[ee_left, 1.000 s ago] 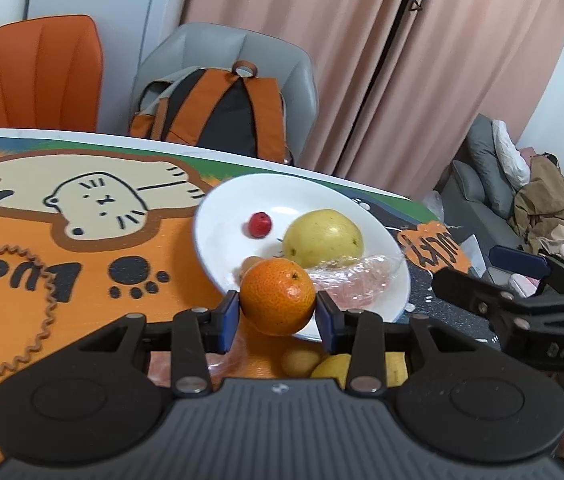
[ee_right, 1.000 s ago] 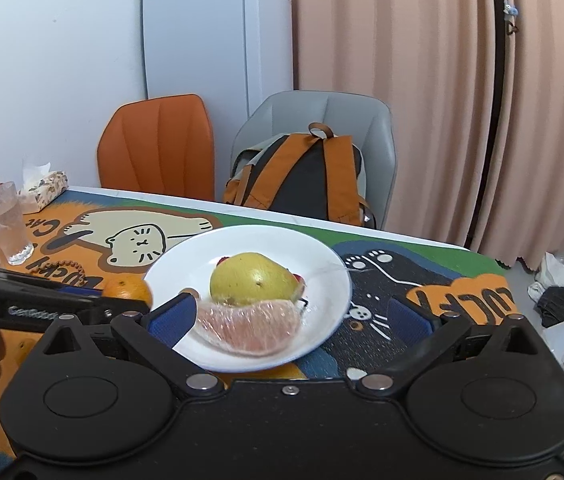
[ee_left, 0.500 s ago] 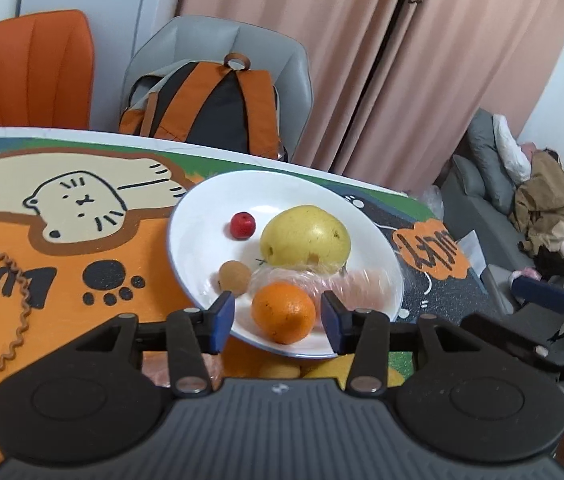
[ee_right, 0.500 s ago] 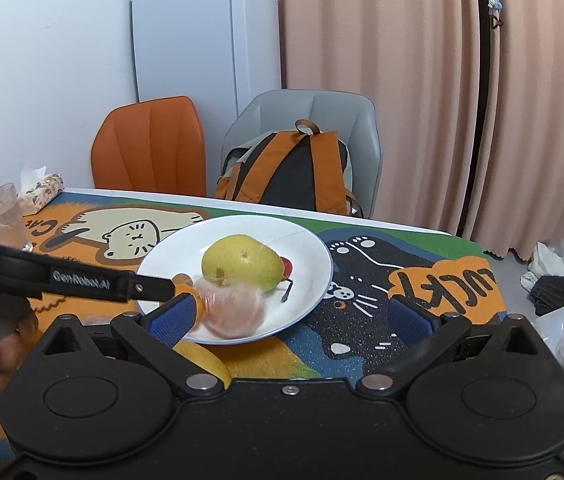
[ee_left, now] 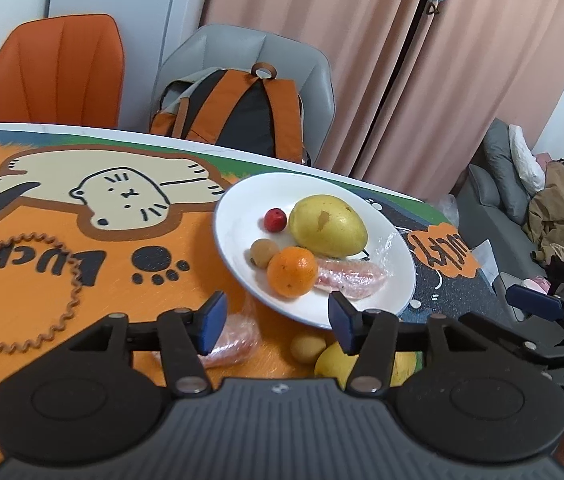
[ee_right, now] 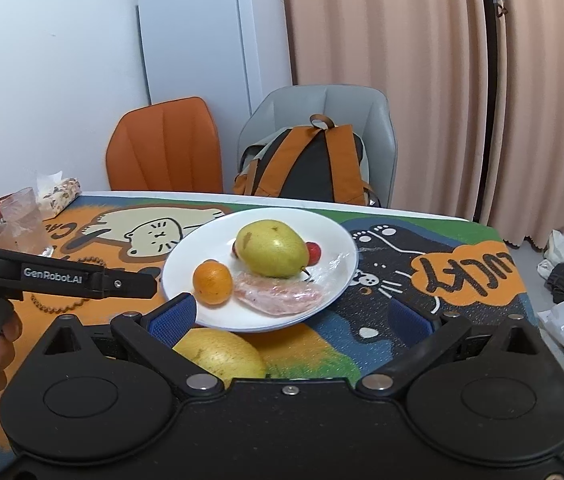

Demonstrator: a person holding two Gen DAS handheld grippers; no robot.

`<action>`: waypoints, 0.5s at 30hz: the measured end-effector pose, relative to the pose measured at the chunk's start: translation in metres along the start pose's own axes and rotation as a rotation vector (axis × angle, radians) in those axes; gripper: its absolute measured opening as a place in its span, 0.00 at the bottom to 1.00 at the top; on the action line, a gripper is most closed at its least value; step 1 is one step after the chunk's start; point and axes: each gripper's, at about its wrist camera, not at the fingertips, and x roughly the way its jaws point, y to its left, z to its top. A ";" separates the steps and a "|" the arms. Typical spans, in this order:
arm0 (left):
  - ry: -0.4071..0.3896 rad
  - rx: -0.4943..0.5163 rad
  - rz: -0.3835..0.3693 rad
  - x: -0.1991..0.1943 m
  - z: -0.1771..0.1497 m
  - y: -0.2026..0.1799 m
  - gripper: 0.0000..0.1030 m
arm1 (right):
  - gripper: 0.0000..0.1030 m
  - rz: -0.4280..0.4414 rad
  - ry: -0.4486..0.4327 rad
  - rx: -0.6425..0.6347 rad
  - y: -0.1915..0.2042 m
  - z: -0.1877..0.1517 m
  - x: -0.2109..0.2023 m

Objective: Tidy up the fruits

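orange (ee_left: 292, 272) on white plate (ee_left: 237, 232), touching wrapped pomelo wedge (ee_left: 350, 279) | plate also: pear (ee_left: 328, 225), red fruit (ee_left: 274, 219), longan (ee_left: 263, 253) | yellow fruit (ee_right: 219, 354) half-hidden behind right gripper (ee_right: 290, 318) | left gripper (ee_left: 274, 320) spread, empty; right gripper spread, empty

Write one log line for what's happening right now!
left tool: open, empty | right tool: open, empty | orange: on plate | pear: on plate
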 end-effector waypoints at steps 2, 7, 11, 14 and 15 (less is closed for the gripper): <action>0.003 -0.006 0.001 -0.003 -0.002 0.002 0.55 | 1.00 0.002 0.004 0.001 0.003 -0.001 -0.002; -0.001 -0.014 0.005 -0.014 -0.005 0.006 0.62 | 1.00 0.005 0.004 -0.005 0.011 -0.001 -0.009; -0.005 -0.018 0.015 -0.023 -0.009 0.010 0.71 | 1.00 0.011 0.006 -0.010 0.017 -0.001 -0.013; -0.002 -0.031 0.022 -0.028 -0.010 0.014 0.76 | 1.00 0.013 0.012 -0.005 0.020 -0.001 -0.016; -0.002 -0.034 0.025 -0.030 -0.011 0.016 0.77 | 1.00 0.014 0.014 -0.003 0.021 -0.001 -0.016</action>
